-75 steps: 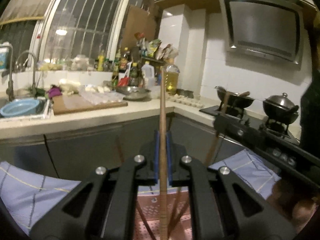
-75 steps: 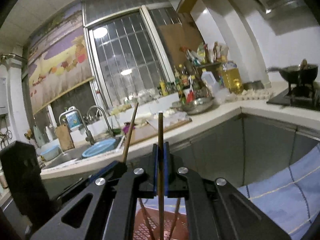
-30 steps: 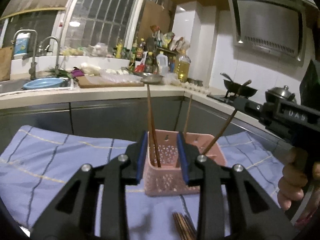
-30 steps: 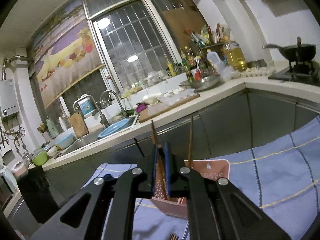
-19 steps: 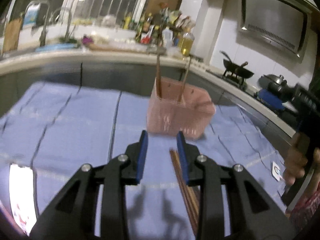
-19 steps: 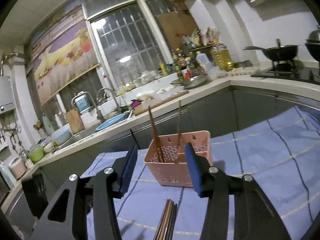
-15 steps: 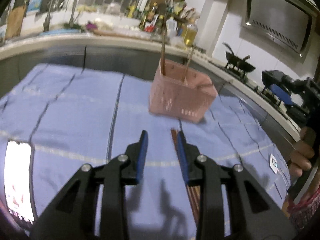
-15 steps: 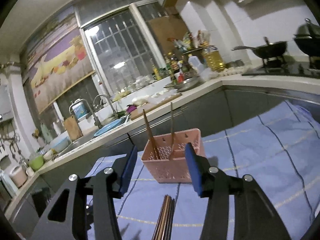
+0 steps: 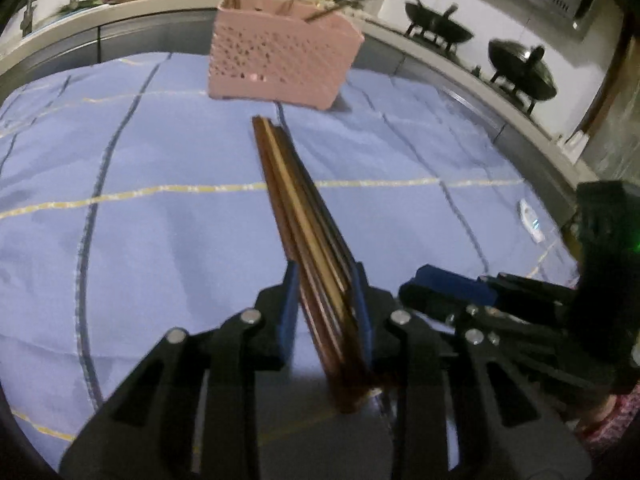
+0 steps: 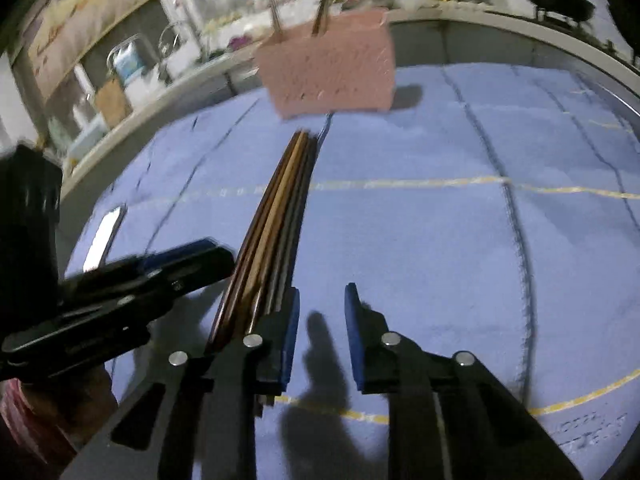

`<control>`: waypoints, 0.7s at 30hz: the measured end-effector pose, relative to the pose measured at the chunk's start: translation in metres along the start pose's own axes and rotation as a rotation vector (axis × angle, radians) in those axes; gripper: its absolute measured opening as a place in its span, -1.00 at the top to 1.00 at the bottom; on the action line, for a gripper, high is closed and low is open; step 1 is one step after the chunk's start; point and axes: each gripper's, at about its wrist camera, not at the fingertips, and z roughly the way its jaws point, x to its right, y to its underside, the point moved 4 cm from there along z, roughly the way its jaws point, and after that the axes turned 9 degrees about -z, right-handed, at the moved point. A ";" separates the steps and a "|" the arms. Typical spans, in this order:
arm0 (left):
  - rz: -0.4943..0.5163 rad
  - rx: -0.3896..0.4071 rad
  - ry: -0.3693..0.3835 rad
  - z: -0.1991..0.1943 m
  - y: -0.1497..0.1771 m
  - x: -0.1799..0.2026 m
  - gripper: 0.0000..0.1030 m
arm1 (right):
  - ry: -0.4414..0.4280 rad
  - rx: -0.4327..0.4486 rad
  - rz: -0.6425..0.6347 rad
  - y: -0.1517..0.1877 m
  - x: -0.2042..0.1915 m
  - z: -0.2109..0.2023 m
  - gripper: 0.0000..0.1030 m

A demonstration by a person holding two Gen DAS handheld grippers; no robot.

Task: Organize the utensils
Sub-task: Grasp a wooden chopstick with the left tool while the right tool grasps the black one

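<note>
Left claw (image 9: 325,304), nearest: standing apart, straddling the near end of the chopstick bundle (image 9: 304,240); not yet clamping, blue pads (image 9: 289,308) flanking the sticks with the right pad seemingly touching the outermost stick.

Right claw (image 10: 320,320): also standing apart, holding nothing, hovering just beside the same bundle, to its right; inner finger overlapping the bundle's edge in the right wrist view, contact impossible to confirm.

Chopstick bundle: lying flat on the blue checked cloth (image 9: 160,220) covering the desk, pointing away toward the pink basket (image 9: 280,60). Number of sticks too blurred to count; several, stacked close.

Pink basket: sitting farther back on the cloth, just beyond the bundle's far tips, already carrying at least 3 chopsticks, 2 upright, 1 leaning.

Beyond, on the kitchen counter: woks (image 9: 520,72) at the right; bottles and sink fittings, blurred.

Judgement on the step in hand: picking up the next sticks, probably 1 per claw. Advising narrowing on a single outer stick rather than the whole bundle, lowering the pads until skimming the cloth, then closing squarely across the stick. Keeping the 2 claws apart, given crowding at the near end. Risking otherwise a multi-stick pinch, rolling sticks, or snagging the cloth.
</note>
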 end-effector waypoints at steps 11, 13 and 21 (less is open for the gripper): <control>-0.034 -0.019 -0.062 0.006 0.001 -0.010 0.64 | 0.042 0.003 -0.120 -0.002 -0.018 0.008 0.55; -0.033 -0.017 -0.068 0.006 0.001 -0.011 0.64 | 0.074 0.010 -0.124 0.001 -0.015 0.005 0.55; -0.017 -0.009 -0.116 0.010 -0.004 -0.007 0.64 | 0.094 -0.005 -0.137 0.002 -0.016 0.009 0.55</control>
